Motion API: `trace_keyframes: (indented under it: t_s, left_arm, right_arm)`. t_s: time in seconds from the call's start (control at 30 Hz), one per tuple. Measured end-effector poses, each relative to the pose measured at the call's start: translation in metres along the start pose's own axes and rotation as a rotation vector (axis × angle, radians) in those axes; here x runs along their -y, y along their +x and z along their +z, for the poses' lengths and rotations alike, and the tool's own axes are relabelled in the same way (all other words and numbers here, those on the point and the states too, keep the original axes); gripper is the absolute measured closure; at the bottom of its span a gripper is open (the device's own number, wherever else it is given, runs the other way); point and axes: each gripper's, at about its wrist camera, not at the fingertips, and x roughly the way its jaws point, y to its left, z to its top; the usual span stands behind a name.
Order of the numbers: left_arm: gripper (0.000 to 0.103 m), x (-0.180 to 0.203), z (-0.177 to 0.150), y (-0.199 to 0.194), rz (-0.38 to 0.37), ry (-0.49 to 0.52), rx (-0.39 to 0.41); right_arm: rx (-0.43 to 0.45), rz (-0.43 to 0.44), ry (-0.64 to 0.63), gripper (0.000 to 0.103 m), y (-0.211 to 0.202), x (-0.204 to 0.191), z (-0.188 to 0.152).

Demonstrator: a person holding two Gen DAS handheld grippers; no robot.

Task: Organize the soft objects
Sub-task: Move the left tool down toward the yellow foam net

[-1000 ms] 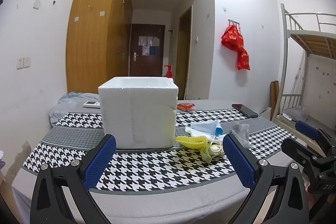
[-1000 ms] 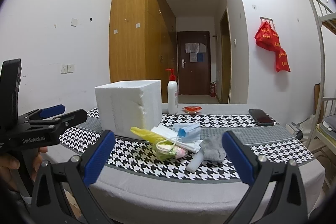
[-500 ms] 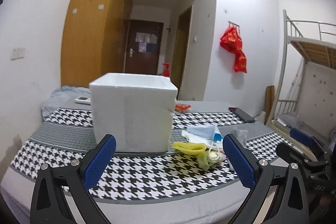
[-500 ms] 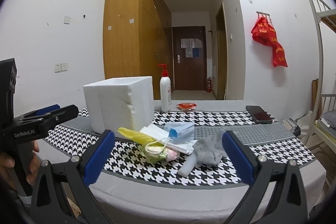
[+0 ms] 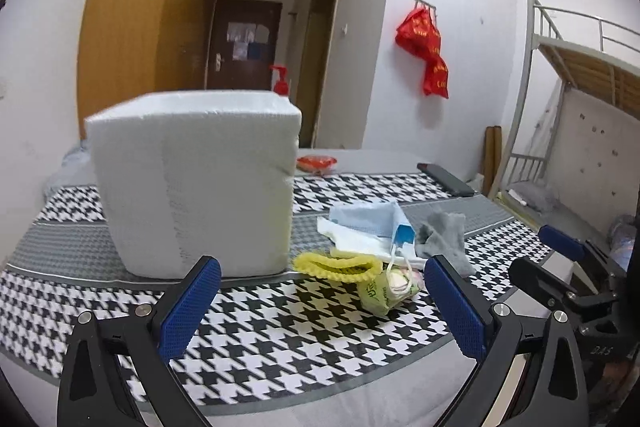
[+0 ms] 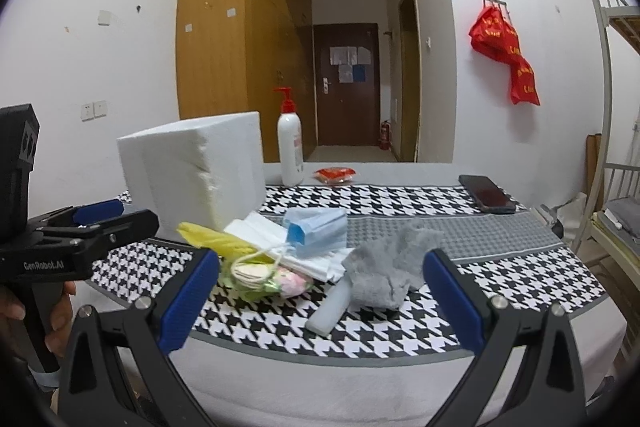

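Approaching pile: right gripper point(image 6: 320, 295) and left gripper point(image 5: 320, 303) both wide open, empty; pinch grey cloth point(image 6: 390, 267) mid-fold, lift into foam box point(image 6: 192, 167).

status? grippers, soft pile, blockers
Left gripper open, empty. Right gripper open, empty. Soft pile on the table beside foam box, untouched. Nothing blocking.
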Motion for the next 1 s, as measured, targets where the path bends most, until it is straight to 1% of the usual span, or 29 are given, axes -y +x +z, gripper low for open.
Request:
trace_keyframes:
  t_s: [0.07,0.13,0.2,0.27,0.33,0.4,0.47,0.53,0.6,0.67,0.7,0.73,0.77,0.83,0.9,1.0]
  left_arm:
    - [0.001,-0.002,0.002,0.006,-0.022,-0.023,-0.02]
    - [0.001,-0.002,0.003,0.011,-0.028,-0.034,-0.03]
    - [0.001,-0.001,0.004,0.02,-0.013,-0.03,-0.049]
    - [0.001,-0.003,0.004,0.03,0.008,-0.043,-0.09]
    - [0.001,-0.008,0.003,0.039,-0.022,-0.079,-0.123]
    - [0.005,-0.011,0.003,0.046,-0.041,-0.107,-0.145]
    - [0.013,-0.015,0.004,0.05,-0.049,-0.136,-0.152]
    - [0.016,-0.02,0.004,0.054,-0.05,-0.17,-0.155]
    - [0.027,-0.022,0.004,0.058,-0.062,-0.189,-0.168]
    - [0.044,-0.022,0.003,0.061,-0.077,-0.189,-0.18]
    - [0.049,-0.021,0.002,0.062,-0.083,-0.183,-0.187]
    - [0.061,-0.02,0.001,0.062,-0.089,-0.178,-0.194]
    - [0.064,-0.019,0.0,0.062,-0.092,-0.172,-0.2]
    - [0.065,-0.016,-0.004,0.063,-0.103,-0.161,-0.212]
    - [0.071,-0.012,-0.007,0.065,-0.114,-0.147,-0.235]
    - [0.085,-0.009,-0.011,0.066,-0.13,-0.129,-0.253]
  right_arm:
    - [-0.01,-0.005,0.006,0.0,0.006,0.003,0.0]
    - [-0.014,-0.012,0.01,0.0,0.009,0.006,0.001]
    - [-0.024,-0.013,0.017,0.0,0.013,0.008,0.001]
    - [-0.032,-0.018,0.016,0.0,0.018,0.01,0.001]
    - [-0.036,-0.027,0.015,0.0,0.021,0.012,0.001]
    - [-0.046,-0.031,0.021,0.0,0.026,0.016,0.001]
    - [-0.055,-0.037,0.023,0.0,0.029,0.019,0.0]
    - [-0.064,-0.046,0.024,0.0,0.032,0.022,-0.001]
    - [-0.071,-0.053,0.027,0.0,0.036,0.025,-0.001]
    - [-0.077,-0.054,0.03,0.0,0.038,0.026,-0.001]
    - [-0.082,-0.056,0.03,0.0,0.04,0.027,-0.001]
    - [-0.085,-0.057,0.03,0.0,0.041,0.027,-0.002]
    - [-0.089,-0.056,0.03,0.0,0.042,0.027,-0.002]
    - [-0.094,-0.059,0.031,0.0,0.044,0.028,-0.002]
    - [-0.098,-0.062,0.034,0.0,0.045,0.029,-0.003]
    - [-0.102,-0.066,0.041,0.0,0.048,0.03,-0.003]
